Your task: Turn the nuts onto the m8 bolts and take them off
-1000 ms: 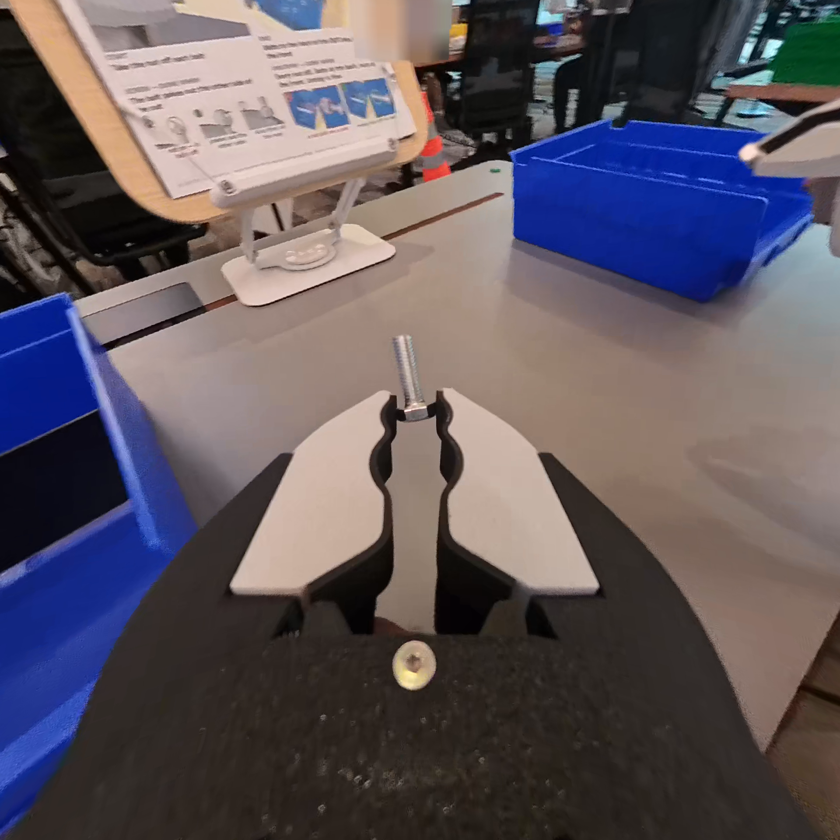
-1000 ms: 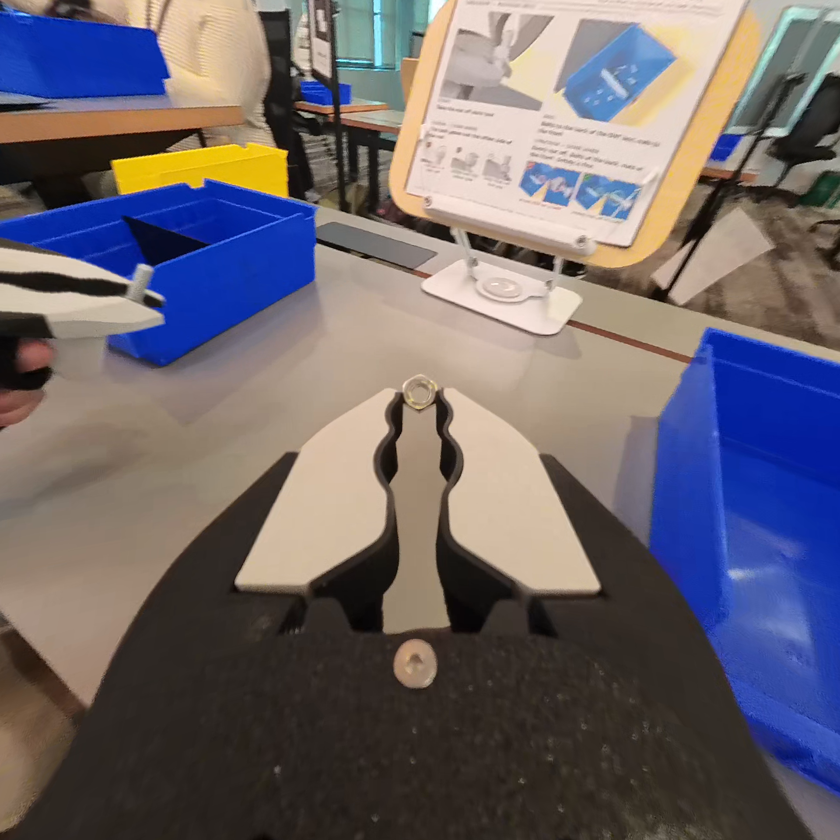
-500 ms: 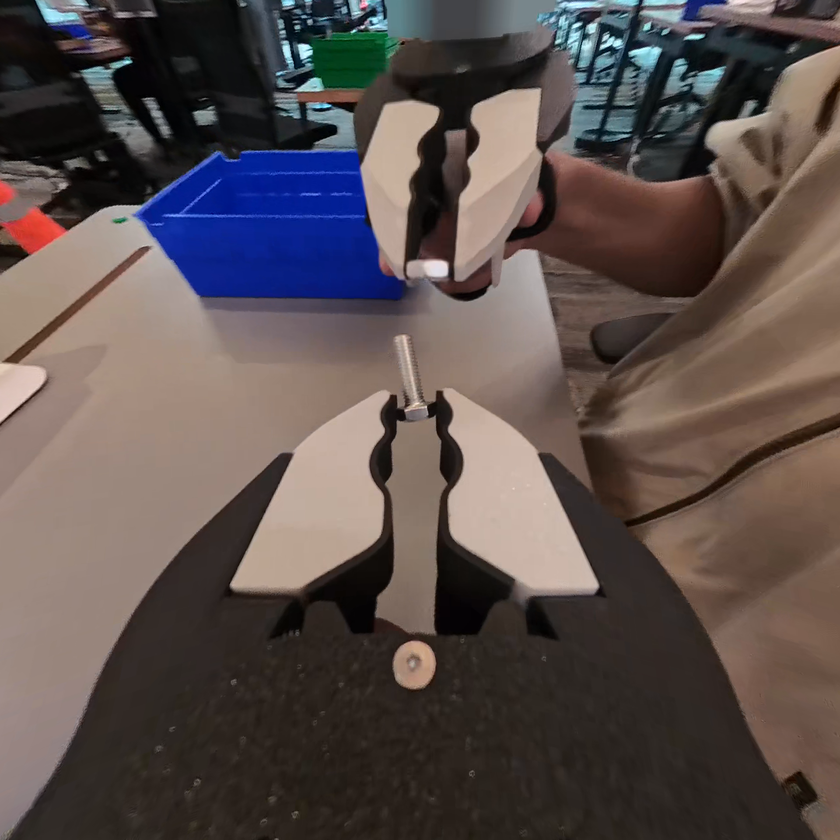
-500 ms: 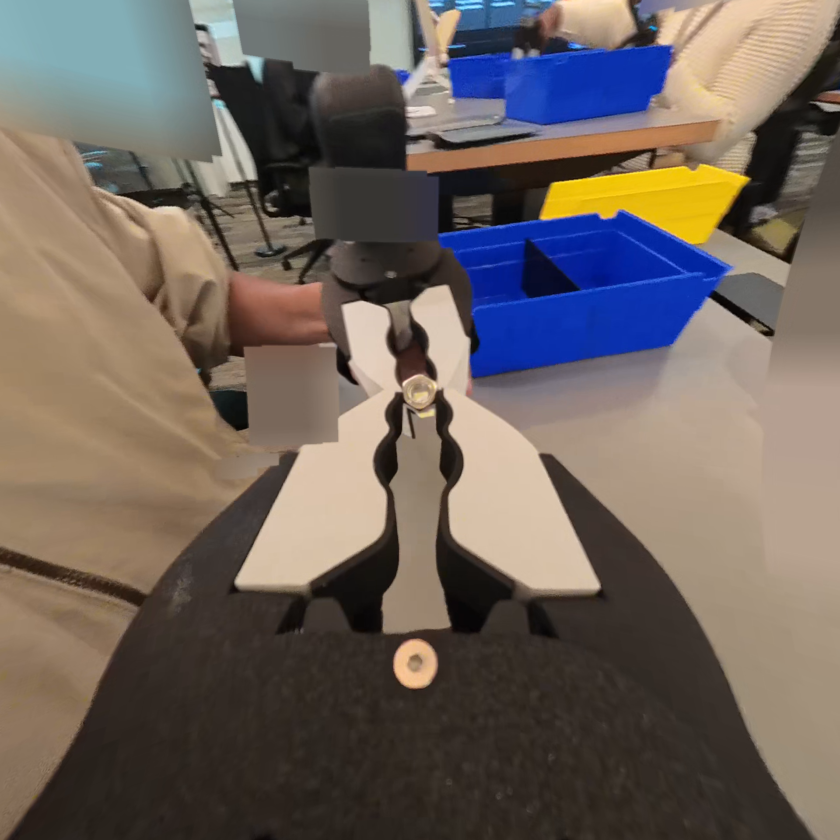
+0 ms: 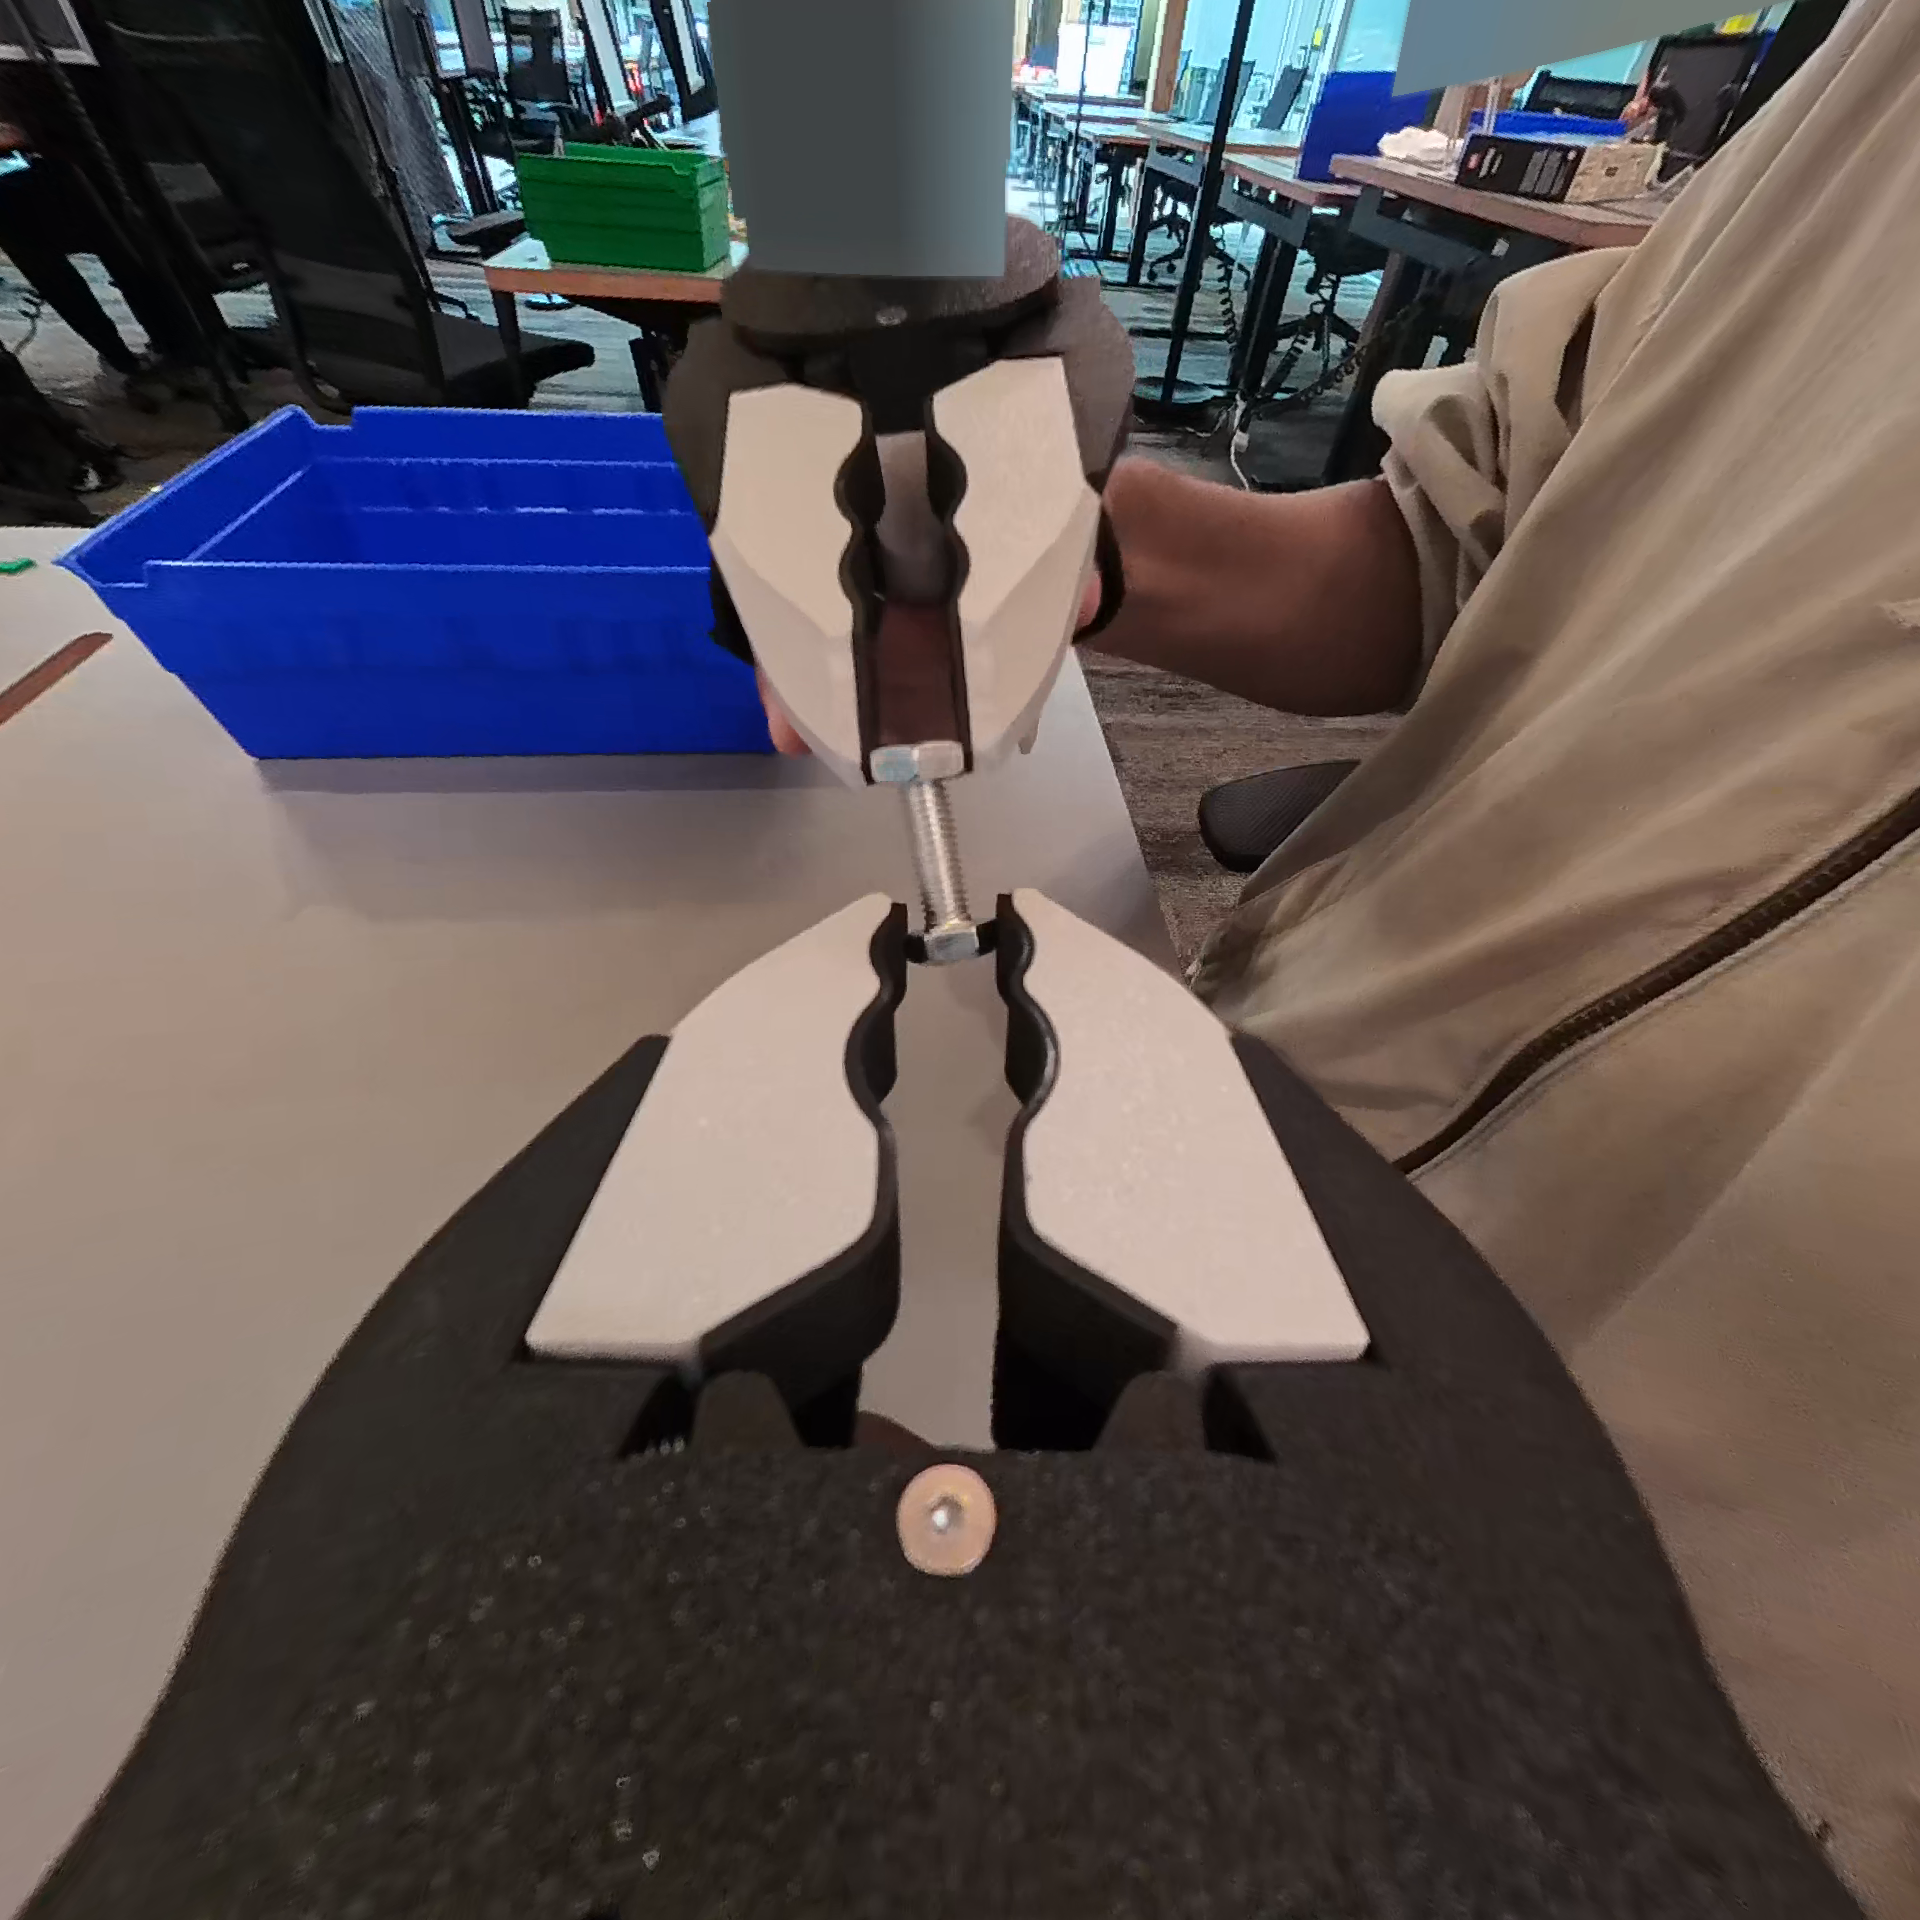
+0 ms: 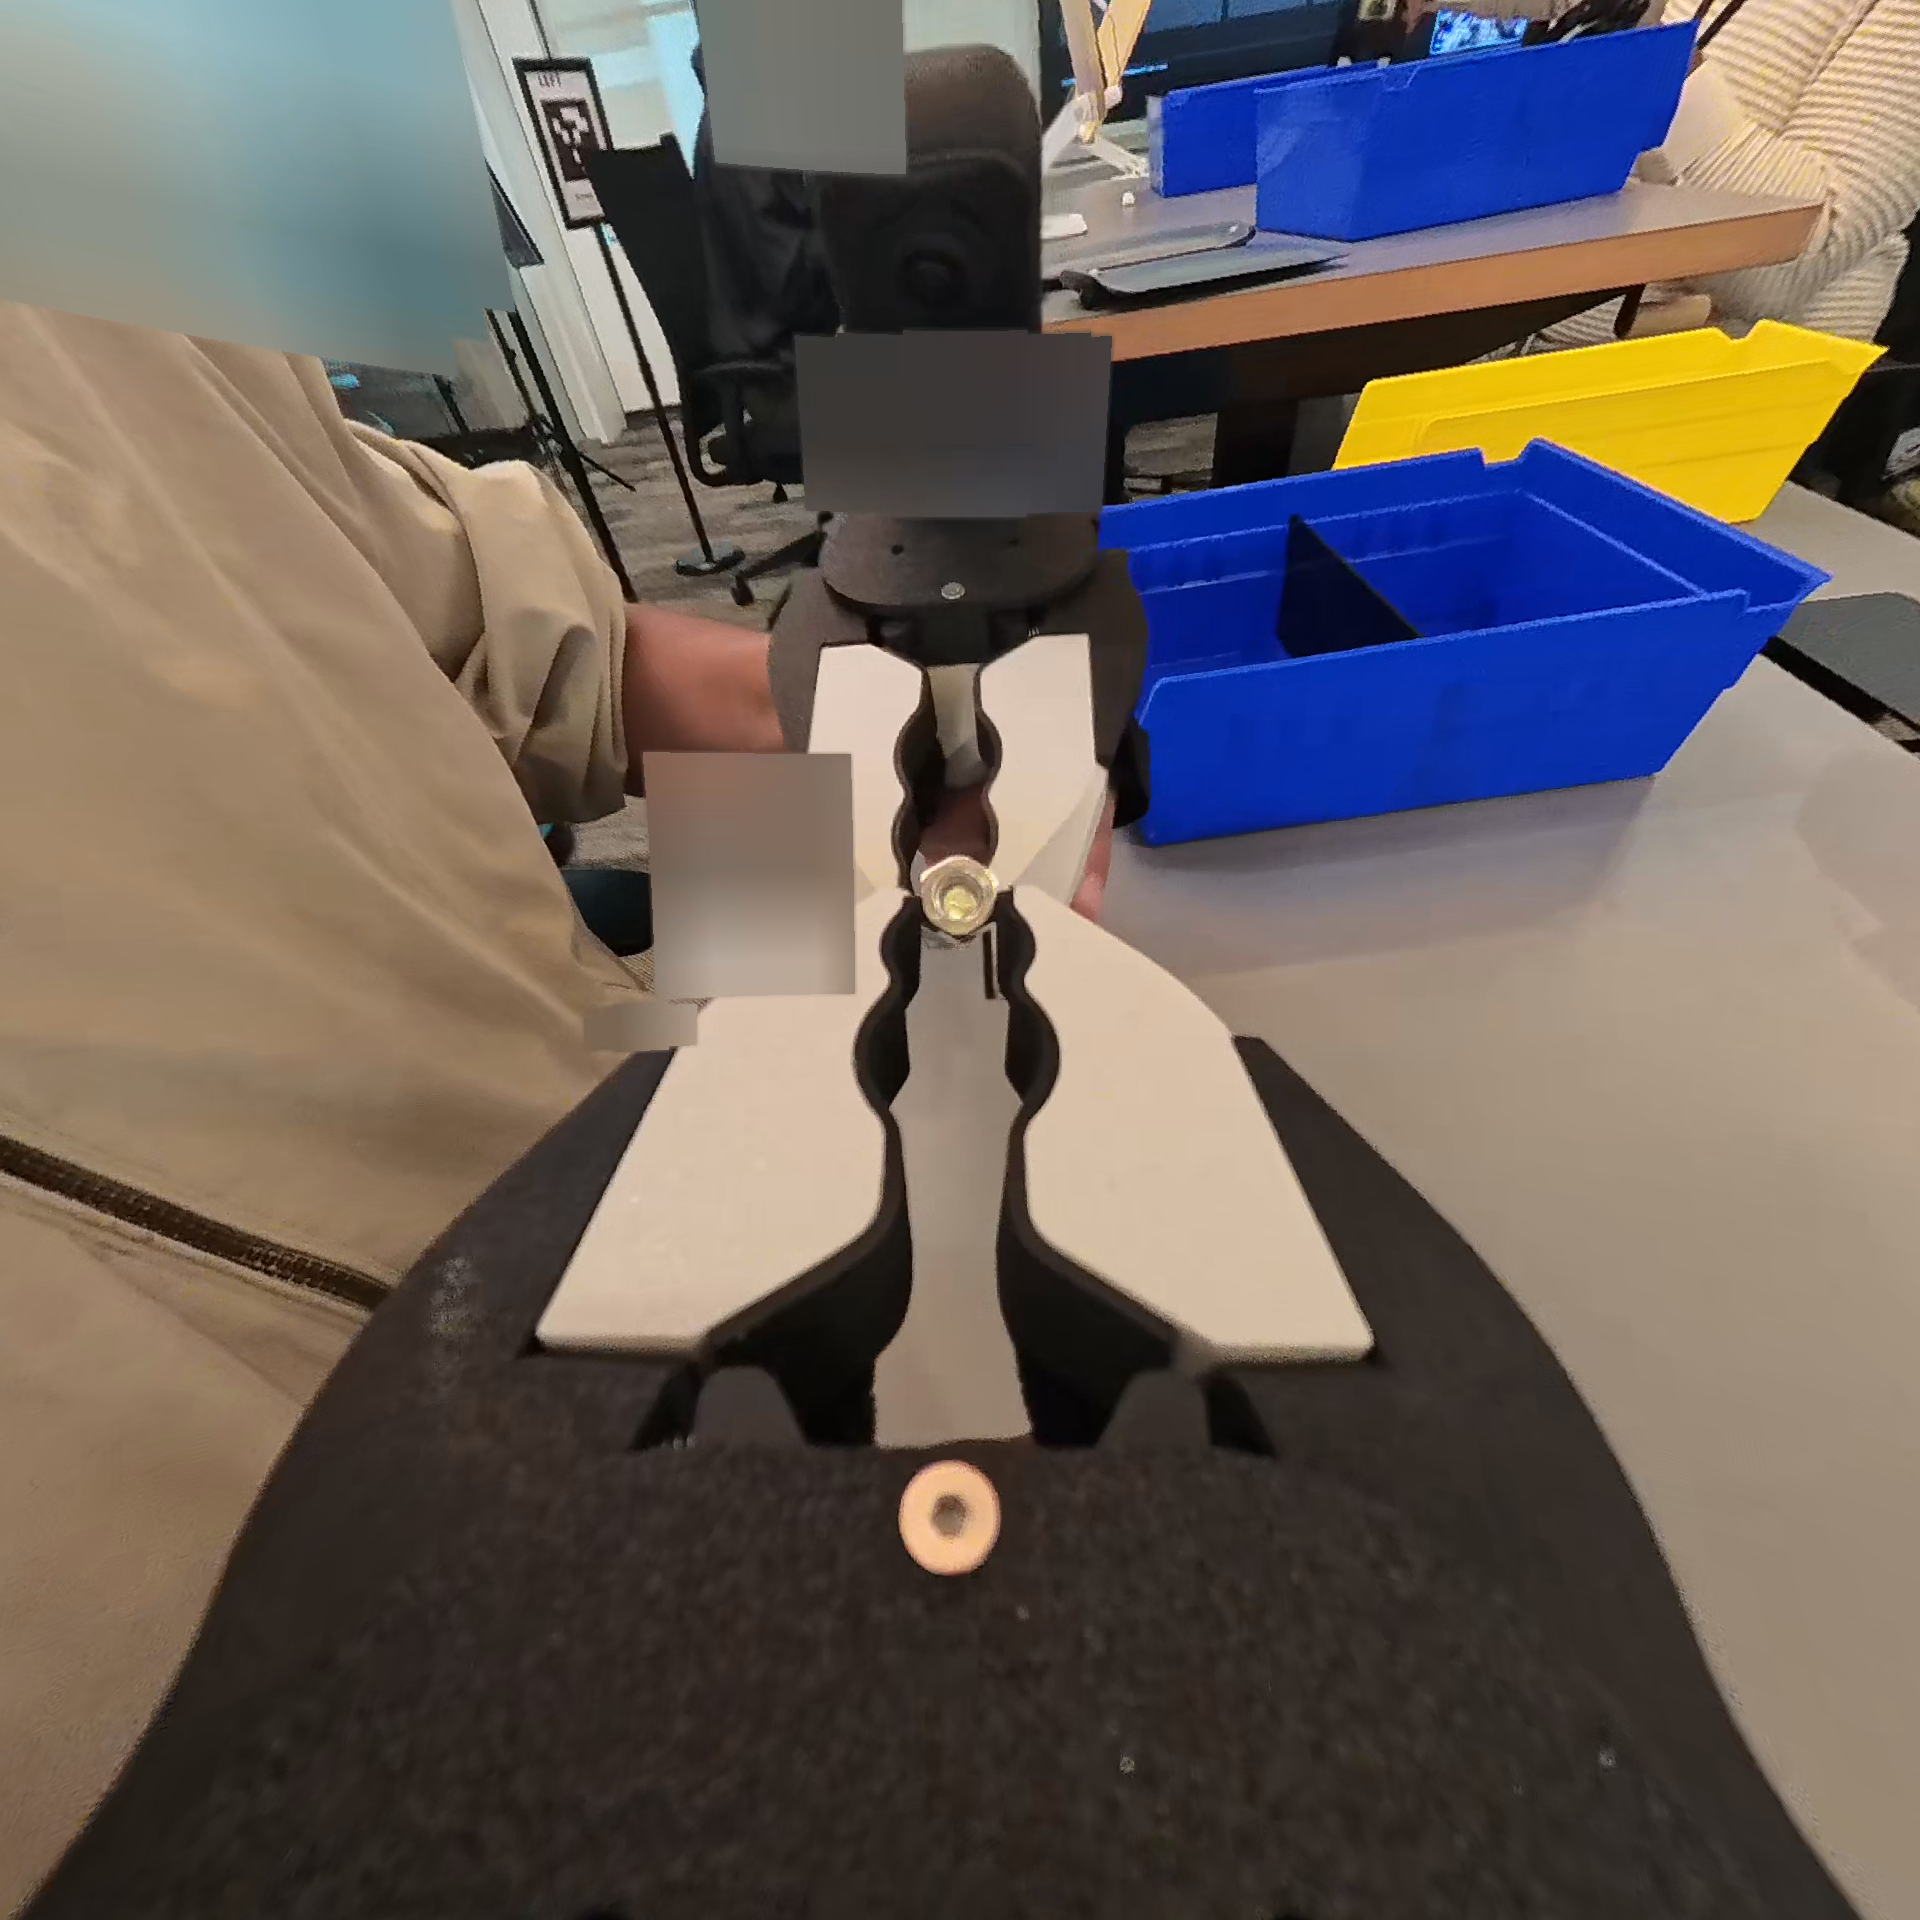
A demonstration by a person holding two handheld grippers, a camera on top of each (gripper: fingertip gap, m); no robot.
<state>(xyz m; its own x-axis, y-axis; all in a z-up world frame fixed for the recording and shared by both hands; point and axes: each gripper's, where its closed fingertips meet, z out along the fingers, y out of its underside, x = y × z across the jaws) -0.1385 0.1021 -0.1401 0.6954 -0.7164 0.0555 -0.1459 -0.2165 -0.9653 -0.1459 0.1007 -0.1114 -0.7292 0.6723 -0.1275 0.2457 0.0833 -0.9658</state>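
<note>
My left gripper (image 5: 948,940) is shut on the head of a silver M8 bolt (image 5: 938,858), whose threaded shaft points straight away from it. My right gripper (image 5: 916,764) faces it and is shut on a silver hex nut (image 5: 914,765), which sits at the bolt's free tip. In the right wrist view the right gripper (image 6: 958,902) holds the nut (image 6: 958,896) face-on, with the bolt's tip showing in its bore. The left gripper (image 6: 951,821) stands just behind it. Both hover above the grey table (image 5: 364,987).
A blue bin (image 5: 436,592) stands on the table behind the right gripper. A blue bin with a black divider (image 6: 1455,644) stands behind the left gripper, with a yellow bin (image 6: 1621,416) beyond it. The person's beige jacket (image 5: 1558,831) fills one side. Both grippers' tips are close together, under 4 cm apart.
Both grippers have swung round to face each other and closed in. The nut has gone from well apart from the bolt to sitting on its tip.
</note>
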